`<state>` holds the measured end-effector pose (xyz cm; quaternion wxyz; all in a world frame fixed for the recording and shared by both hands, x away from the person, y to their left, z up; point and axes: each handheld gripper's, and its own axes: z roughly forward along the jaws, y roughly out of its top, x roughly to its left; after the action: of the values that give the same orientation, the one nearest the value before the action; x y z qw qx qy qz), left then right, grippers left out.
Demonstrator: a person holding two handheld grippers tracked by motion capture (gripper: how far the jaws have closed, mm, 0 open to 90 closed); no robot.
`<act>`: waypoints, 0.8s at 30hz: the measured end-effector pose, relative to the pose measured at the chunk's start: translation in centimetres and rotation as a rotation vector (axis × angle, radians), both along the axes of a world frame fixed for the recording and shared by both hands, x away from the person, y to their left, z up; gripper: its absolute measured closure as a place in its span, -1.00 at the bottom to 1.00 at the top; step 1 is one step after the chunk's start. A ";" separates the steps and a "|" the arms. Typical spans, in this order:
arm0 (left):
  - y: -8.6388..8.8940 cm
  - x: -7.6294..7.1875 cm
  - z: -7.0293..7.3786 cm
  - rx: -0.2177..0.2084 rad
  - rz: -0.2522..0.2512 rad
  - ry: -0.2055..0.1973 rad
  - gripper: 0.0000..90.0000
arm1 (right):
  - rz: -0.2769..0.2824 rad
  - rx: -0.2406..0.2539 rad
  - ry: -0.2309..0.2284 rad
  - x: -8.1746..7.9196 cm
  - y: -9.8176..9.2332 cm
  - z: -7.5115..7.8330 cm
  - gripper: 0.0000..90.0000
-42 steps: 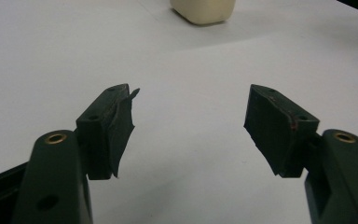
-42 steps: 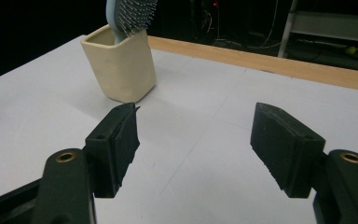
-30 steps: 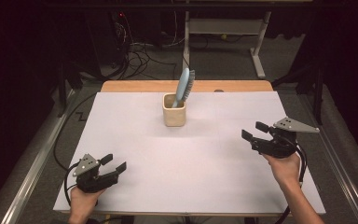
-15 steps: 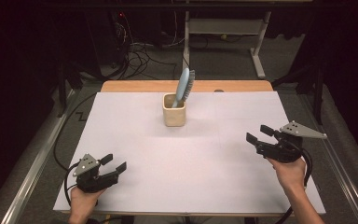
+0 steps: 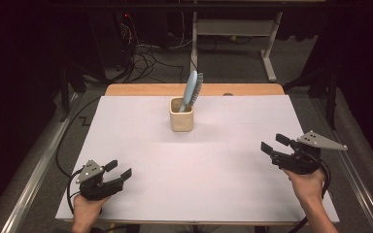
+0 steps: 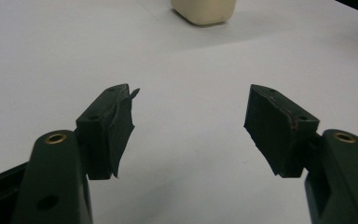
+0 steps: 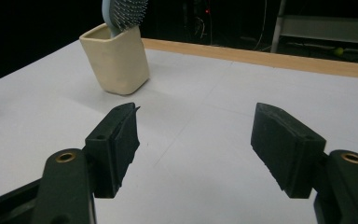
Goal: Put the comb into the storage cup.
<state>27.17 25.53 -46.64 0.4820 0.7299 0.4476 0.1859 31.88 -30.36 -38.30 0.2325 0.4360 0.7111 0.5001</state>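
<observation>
Lab or recording studio setup: dark room, white-covered counter [image 5: 141, 145] with wooden far edge, tangled cables [image 5: 145, 60] on grey floor [image 5: 233, 68] behind, metal desk frame [image 5: 267, 43] far right, red equipment light [image 5: 127, 16] far left.

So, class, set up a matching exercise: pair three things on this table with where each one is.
Things:
1. hairbrush
2. cup
3. left gripper

Places:
A. near the table's far edge, at its middle
B. at the near left corner, fingers apart
C. standing tilted inside the cup

Pairs: 1-C, 2-A, 3-B
</observation>
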 end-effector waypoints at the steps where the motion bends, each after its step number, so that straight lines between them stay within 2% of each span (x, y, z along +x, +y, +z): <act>1: 0.0 0.0 0.0 0.000 0.000 -0.001 -0.27 | -0.001 0.000 -0.003 -0.1 -0.1 0.0 -0.29; 24: 0.1 0.0 0.0 -0.011 0.009 0.002 -0.27 | -0.030 0.024 -0.002 -2.0 -1.9 -0.7 -0.29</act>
<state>27.20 25.62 -46.67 0.4848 0.7253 0.4525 0.1848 29.91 -32.30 -38.99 0.2354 0.4489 0.6981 0.5057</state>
